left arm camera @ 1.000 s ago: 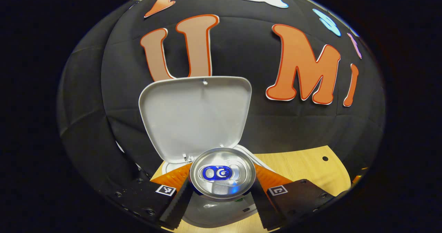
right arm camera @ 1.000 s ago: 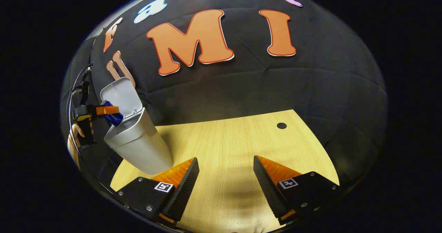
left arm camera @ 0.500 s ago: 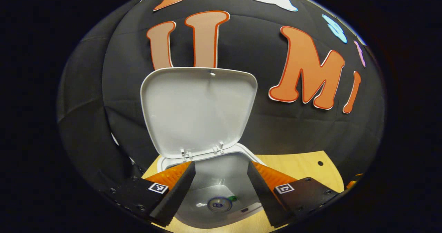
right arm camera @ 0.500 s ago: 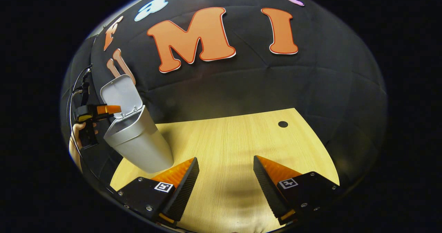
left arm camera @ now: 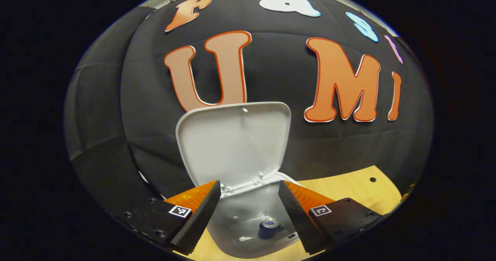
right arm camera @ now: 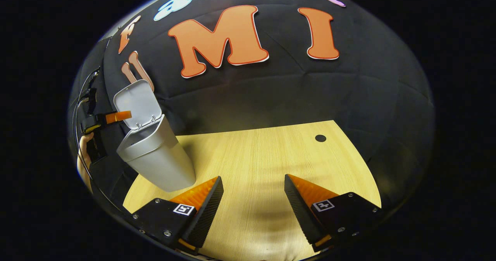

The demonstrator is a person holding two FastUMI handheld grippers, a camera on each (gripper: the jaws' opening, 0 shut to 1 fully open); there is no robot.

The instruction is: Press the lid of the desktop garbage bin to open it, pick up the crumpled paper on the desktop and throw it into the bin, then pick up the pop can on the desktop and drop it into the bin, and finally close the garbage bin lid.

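**With the can down inside, the lid is left to shut**

While the left gripper [left arm camera: 249, 205] hangs just above the bin [left arm camera: 248, 230] with its fingers wide apart and nothing between them, the can [left arm camera: 269, 225] lies at the bottom, under the fingers. Past the fingers, the lid [left arm camera: 235, 143] stands up. I cannot see the paper. Off to the right, the right gripper [right arm camera: 254, 201] waits wide and empty over the table [right arm camera: 267, 152]. A hard push on the lid could tip the light bin over.
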